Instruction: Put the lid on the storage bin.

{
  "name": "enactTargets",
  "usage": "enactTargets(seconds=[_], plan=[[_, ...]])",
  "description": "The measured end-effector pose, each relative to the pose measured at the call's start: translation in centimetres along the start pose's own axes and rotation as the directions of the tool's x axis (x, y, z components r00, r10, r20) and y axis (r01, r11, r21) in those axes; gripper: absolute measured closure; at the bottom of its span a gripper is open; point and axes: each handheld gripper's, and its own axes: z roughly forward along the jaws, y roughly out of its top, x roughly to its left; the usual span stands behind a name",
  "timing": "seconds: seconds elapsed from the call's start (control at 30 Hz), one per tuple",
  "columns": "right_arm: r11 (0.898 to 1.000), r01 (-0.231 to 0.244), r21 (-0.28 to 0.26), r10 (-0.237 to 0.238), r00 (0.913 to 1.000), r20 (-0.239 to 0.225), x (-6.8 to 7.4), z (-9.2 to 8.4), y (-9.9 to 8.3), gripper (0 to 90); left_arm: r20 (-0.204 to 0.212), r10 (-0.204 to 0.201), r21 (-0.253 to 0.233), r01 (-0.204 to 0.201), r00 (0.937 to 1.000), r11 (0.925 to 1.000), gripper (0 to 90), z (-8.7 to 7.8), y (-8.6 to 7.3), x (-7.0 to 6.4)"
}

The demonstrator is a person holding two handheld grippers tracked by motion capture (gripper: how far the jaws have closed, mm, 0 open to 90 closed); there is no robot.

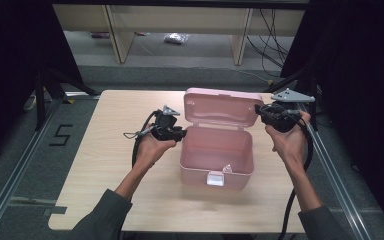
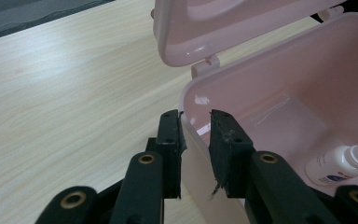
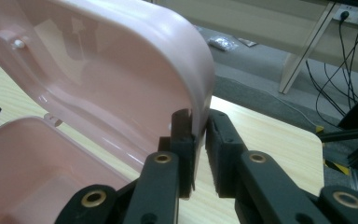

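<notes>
A pink plastic box (image 1: 217, 172) stands mid-table with its lid (image 1: 220, 107) raised upright at the back. A small white bottle (image 2: 340, 163) lies on the box floor. My left gripper (image 1: 180, 134) reaches the box's left wall. In the left gripper view its jaws (image 2: 196, 115) straddle that wall's rim (image 2: 186, 100): the outer pad lies against it, the inner pad stands off it. My right gripper (image 1: 259, 111) is at the lid's right edge. In the right gripper view its pads (image 3: 199, 114) pinch the lid's rim (image 3: 200, 79).
The wooden table (image 1: 110, 165) has bare room left and right of the box. A clear latch (image 1: 215, 178) hangs on the box front. Black frame posts stand at both far corners, and cables (image 1: 270, 35) and furniture legs lie on the floor beyond.
</notes>
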Motion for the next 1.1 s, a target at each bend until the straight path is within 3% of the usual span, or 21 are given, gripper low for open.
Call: enactTargets(seconds=[0.3, 0.4, 0.47, 0.53, 0.7, 0.73, 0.77, 0.8, 0.93, 0.97, 1.0, 1.07, 1.1], plan=[[1.000, -0.024, -0.003, 0.024, 0.9993, -0.028, 0.1, -0.3, -0.5, 80.5, 0.021, 0.001, -0.020, 0.000, 0.9998, 0.9998, 71.5, -1.1, -0.5, -0.4], [0.999, -0.038, -0.004, 0.038, 0.9992, -0.016, 0.3, -0.5, -0.6, 80.2, 0.037, 0.015, -0.017, -0.014, 0.9992, 0.9997, 70.5, -1.6, -0.8, -0.5], [1.000, 0.000, 0.005, 0.000, 0.9999, -0.017, 0.1, -0.7, -0.6, 80.1, 0.038, 0.020, -0.017, -0.019, 0.9991, 0.9997, 69.8, -1.8, -0.9, -0.6], [0.999, -0.040, 0.023, 0.041, 0.9986, -0.033, 0.3, -0.8, -0.7, 79.8, 0.046, 0.017, -0.025, -0.016, 0.9988, 0.9996, 68.6, -2.0, -1.2, -0.6], [1.000, -0.023, 0.000, 0.023, 0.9992, -0.033, 0.4, -1.0, -1.0, 78.7, 0.063, 0.013, -0.032, -0.011, 0.9979, 0.9994, 65.2, -2.6, -1.8, -0.5], [0.999, -0.042, 0.026, 0.043, 0.9980, -0.046, 0.5, -1.2, -1.0, 78.5, 0.067, 0.009, -0.037, -0.007, 0.9977, 0.9993, 64.8, -2.8, -1.9, -0.5], [1.000, -0.014, 0.021, 0.015, 0.9990, -0.041, 0.3, -1.3, -1.1, 78.4, 0.071, 0.019, -0.029, -0.017, 0.9973, 0.9994, 64.4, -3.0, -2.0, -0.3], [0.999, -0.036, 0.033, 0.038, 0.9974, -0.061, 0.4, -1.4, -1.1, 78.1, 0.071, 0.016, -0.036, -0.014, 0.9973, 0.9993, 63.7, -3.1, -2.1, -0.3], [0.997, -0.074, 0.034, 0.077, 0.9945, -0.072, 0.5, -1.6, -1.5, 77.6, 0.077, 0.009, -0.046, -0.006, 0.9970, 0.9989, 62.2, -3.5, -2.7, -0.4], [0.998, -0.052, 0.047, 0.056, 0.9948, -0.085, 0.3, -1.7, -1.5, 77.5, 0.085, 0.005, -0.048, -0.001, 0.9964, 0.9988, 62.2, -3.7, -2.8, -0.5], [0.995, -0.077, 0.063, 0.082, 0.9922, -0.094, 0.4, -1.8, -1.6, 77.4, 0.084, 0.012, -0.048, -0.008, 0.9964, 0.9988, 62.0, -3.8, -3.0, -0.5], [0.997, -0.042, 0.059, 0.048, 0.9940, -0.099, 0.2, -1.9, -1.7, 77.3, 0.084, 0.017, -0.051, -0.013, 0.9963, 0.9986, 61.5, -4.0, -3.2, -0.7], [0.996, -0.059, 0.071, 0.066, 0.9933, -0.095, 0.4, -2.1, -1.8, 77.7, 0.087, 0.029, -0.047, -0.025, 0.9958, 0.9986, 61.4, -4.1, -3.3, -0.7]])
